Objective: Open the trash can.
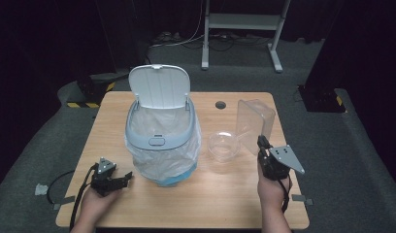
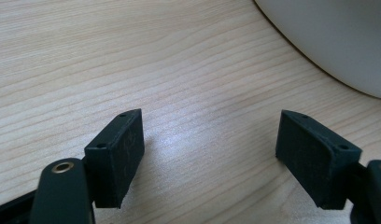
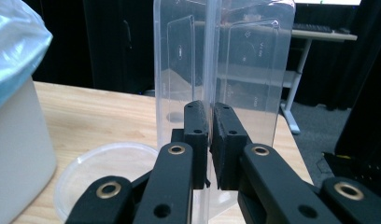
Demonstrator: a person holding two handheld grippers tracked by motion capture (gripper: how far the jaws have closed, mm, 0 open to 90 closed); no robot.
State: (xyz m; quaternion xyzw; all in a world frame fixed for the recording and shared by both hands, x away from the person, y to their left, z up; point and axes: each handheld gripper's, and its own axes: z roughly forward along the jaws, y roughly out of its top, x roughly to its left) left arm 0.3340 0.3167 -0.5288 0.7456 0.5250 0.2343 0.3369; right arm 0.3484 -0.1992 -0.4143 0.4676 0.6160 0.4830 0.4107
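- The room is dark, with a grey carpet floor [image 1: 36, 145] and a white metal frame [image 1: 244, 29] standing behind the table.
- The tabletop [image 1: 210, 199] is light wood with rounded corners and a small round hole [image 1: 220, 105] near its far edge.
- A white bin [image 1: 161, 141] stands left of the middle; its lid [image 1: 159, 86] is raised upright and a thin plastic bag [image 1: 164, 162] hangs over its sides.
- A clear plastic box [image 1: 255, 121] is at the right, tilted; the right gripper [image 1: 262, 144] has its jaws pressed together on the box's thin edge.
- A clear round bowl [image 1: 223, 145] lies on the wood between the bin and the box.
- The left gripper [image 1: 125, 178] rests low near the front left edge, just beside the bin, its jaws wide apart with nothing between them.
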